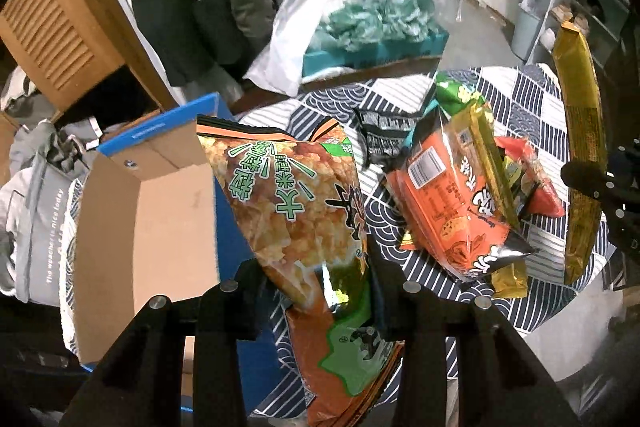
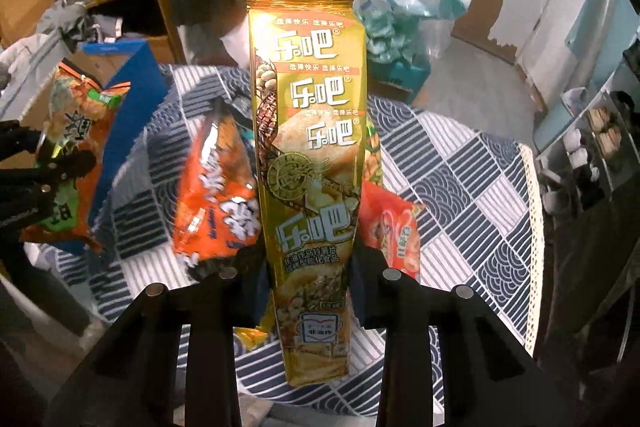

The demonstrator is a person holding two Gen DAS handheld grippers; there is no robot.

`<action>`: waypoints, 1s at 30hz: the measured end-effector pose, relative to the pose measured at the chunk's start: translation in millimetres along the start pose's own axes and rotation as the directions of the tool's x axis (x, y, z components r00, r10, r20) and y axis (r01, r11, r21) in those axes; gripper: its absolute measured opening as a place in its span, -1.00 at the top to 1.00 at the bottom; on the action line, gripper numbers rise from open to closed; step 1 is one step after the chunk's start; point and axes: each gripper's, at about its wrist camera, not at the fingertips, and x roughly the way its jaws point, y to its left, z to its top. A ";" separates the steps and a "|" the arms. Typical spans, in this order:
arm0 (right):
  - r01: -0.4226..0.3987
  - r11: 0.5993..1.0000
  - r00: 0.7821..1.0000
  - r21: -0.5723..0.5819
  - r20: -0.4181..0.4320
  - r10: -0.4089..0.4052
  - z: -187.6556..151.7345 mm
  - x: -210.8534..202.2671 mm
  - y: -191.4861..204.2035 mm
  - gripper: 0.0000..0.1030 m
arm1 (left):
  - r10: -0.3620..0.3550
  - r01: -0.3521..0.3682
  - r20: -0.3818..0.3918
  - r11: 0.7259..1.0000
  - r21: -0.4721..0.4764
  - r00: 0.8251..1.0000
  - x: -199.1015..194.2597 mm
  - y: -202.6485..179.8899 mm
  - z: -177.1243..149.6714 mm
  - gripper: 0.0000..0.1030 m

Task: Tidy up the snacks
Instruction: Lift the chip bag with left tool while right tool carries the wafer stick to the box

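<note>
Left claw (image 1: 316, 291): closed on the lower part of the orange-and-green rice cracker bag (image 1: 296, 203), which hangs clear of the table (image 1: 520, 99)
Right claw (image 2: 310, 275): closed on the lower third of the tall gold chip pack (image 2: 308, 147), held upright above the table
Box: an open blue cardboard box (image 1: 160, 195) stands just left of the cracker bag, its flaps up
Remaining snacks: an orange bag (image 1: 444, 203), a red packet (image 1: 532, 183) and a dark wrapper (image 1: 380, 139) lie heaped on the patterned cloth
Handling: both packs look light, air-filled and crinkly; the film is likely slippery and the contents fragile, so a pinch near a sealed end seems safer than squeezing the middle
Pose: both claws point steeply downward, side by side, each visible at the edge of the other's view
</note>
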 end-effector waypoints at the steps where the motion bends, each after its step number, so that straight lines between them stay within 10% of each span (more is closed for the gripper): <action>1: -0.006 1.000 1.000 -0.001 0.006 0.006 2.2 -3.9 2.6 0.39 | -0.001 0.001 0.008 1.000 -0.002 1.000 -3.1 1.7 0.3 0.22; 30: -0.153 0.976 0.982 -0.153 0.085 0.167 75.0 -43.2 129.8 0.39 | 0.055 -0.039 0.126 0.992 -0.124 0.990 -54.6 98.6 -15.2 0.22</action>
